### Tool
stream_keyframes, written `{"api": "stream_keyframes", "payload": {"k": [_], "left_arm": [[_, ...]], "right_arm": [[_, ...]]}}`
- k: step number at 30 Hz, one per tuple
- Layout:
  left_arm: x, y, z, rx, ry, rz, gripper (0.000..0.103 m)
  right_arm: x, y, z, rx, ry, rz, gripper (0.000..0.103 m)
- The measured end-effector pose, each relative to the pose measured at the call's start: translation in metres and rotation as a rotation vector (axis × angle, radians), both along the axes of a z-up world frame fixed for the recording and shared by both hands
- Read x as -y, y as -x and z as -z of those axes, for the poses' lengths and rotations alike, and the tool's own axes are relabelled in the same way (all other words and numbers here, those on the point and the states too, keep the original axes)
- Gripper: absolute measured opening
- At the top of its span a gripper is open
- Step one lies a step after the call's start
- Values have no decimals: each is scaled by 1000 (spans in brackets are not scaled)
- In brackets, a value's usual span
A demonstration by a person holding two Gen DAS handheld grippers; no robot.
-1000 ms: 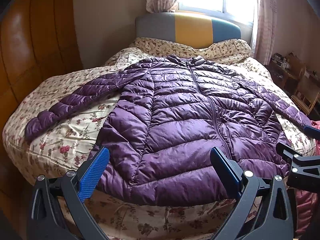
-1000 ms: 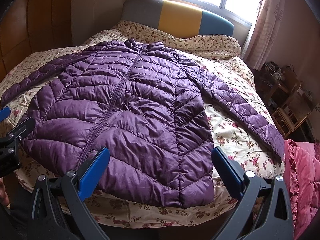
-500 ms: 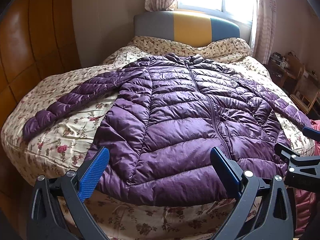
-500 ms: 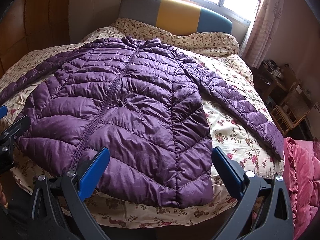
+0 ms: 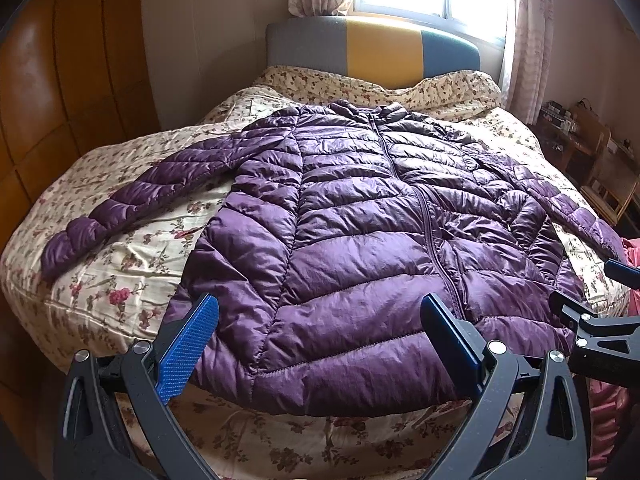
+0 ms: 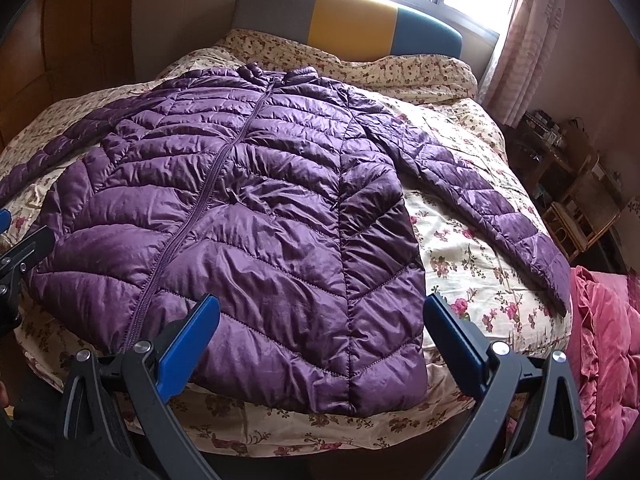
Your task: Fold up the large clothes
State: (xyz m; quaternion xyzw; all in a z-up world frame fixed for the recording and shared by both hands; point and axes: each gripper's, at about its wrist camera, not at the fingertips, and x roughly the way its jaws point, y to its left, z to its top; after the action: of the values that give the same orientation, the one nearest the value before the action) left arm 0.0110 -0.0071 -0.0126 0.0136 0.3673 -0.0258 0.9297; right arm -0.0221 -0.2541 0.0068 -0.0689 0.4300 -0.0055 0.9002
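Jacket (image 5: 344, 240) first: I have the purple quilted down jacket lying face up and zipped across the floral bed (image 5: 120, 264), filling the centre of both wrist views, collar toward the striped headboard (image 5: 372, 44) at the top of the frame and hem toward me at the bottom. I judge it is spread flat like this so the fold lines are easy to reach. Both sleeves lie out to the sides: the left sleeve (image 5: 132, 204) angles toward the left edge of the left view, the right sleeve (image 6: 492, 204) runs down toward the pink quilt (image 6: 604, 344) at the lower right of the right view. The shell is shiny, puffy and lightly creased, so I expect it to be slippery and springy.

I hold my left hand-held gripper (image 5: 320, 336) and right hand-held gripper (image 6: 322, 336) over the hem, jaws wide apart and holding nothing, each framing one lower half of the jacket. No fold is made yet.
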Motion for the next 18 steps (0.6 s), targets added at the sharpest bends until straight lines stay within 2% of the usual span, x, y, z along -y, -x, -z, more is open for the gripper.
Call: {"api": "stream_keyframes", "payload": {"k": [10, 18], "left_arm": [[1, -6, 1, -9, -2, 10, 100], [5, -18, 3, -30, -4, 22, 100]], "right_arm": [[6, -5, 5, -12, -10, 24, 101], [34, -16, 15, -42, -21, 95, 101]]}}
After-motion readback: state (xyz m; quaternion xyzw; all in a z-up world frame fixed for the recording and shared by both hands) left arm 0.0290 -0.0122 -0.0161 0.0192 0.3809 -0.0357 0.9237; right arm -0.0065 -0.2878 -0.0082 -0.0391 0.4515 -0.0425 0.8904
